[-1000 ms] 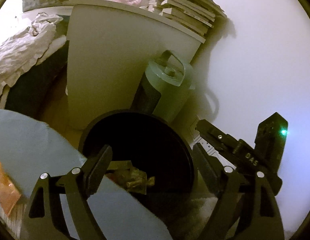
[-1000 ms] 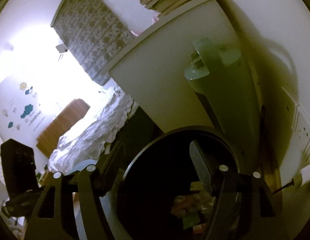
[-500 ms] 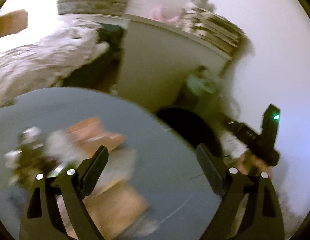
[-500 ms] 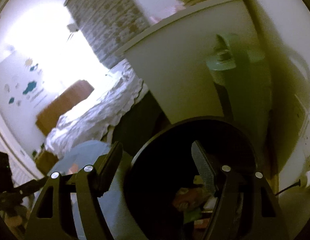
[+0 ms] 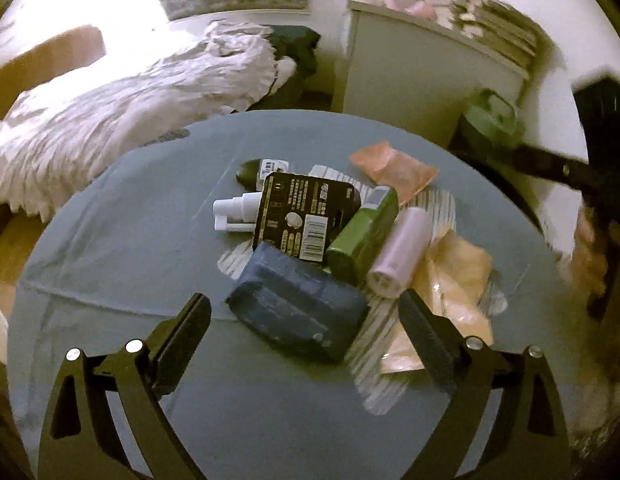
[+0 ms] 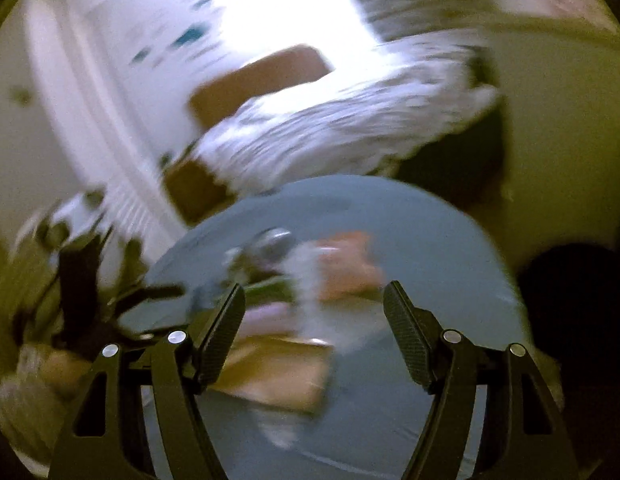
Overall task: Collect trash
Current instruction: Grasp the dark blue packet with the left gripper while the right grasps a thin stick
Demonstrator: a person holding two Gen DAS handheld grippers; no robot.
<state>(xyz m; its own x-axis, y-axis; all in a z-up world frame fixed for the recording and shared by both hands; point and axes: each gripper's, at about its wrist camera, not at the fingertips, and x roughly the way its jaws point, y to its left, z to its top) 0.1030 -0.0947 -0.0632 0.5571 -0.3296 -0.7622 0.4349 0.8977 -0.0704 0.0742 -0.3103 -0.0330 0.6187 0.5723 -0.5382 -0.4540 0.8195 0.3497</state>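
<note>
Both hand-held grippers have swung away from the black bin (image 6: 582, 320) back over the round desk (image 5: 109, 240). Left hand-held gripper (image 5: 305, 328) is empty, its jaws opening around the blue packet (image 5: 293, 304) in the trash pile mid-desk. Right hand-held gripper (image 6: 314, 320) hangs empty, jaws apart, in a blurred view. Next pickup looks imminent.

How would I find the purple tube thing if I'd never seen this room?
Look at the round blue table with the pile of trash in its middle. On the pile's right side lies a pale lilac tube, beside the green bottle. It is the only purple thing there.
</note>
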